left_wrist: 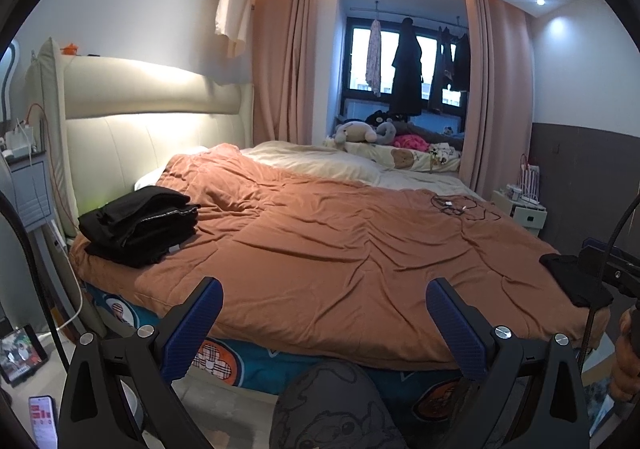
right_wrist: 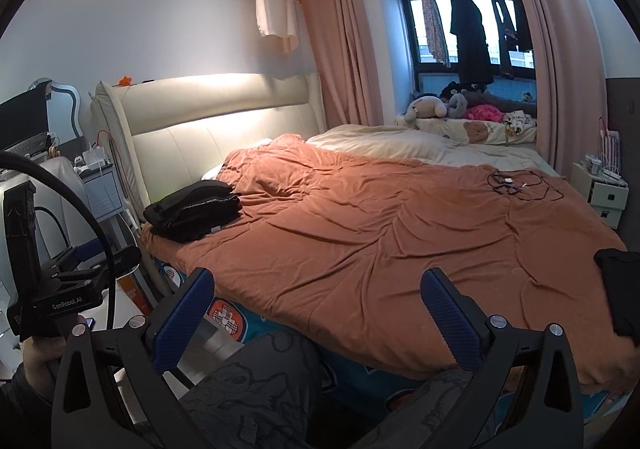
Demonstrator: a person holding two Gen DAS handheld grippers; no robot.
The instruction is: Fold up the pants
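A stack of folded black pants lies on the orange duvet near the headboard at the left. Another black garment lies loose at the bed's right front corner. My left gripper hovers open over the bed's front edge with nothing between its blue pads. My right gripper is likewise open and empty above the front edge, well left of the loose garment. The left gripper's body also shows at the left of the right wrist view, held in a hand.
Cables and small items lie on the duvet's far right. A nightstand stands left of the bed and a white drawer unit on the right. A phone and a tablet lie on the floor. The person's grey-patterned knees are under the grippers.
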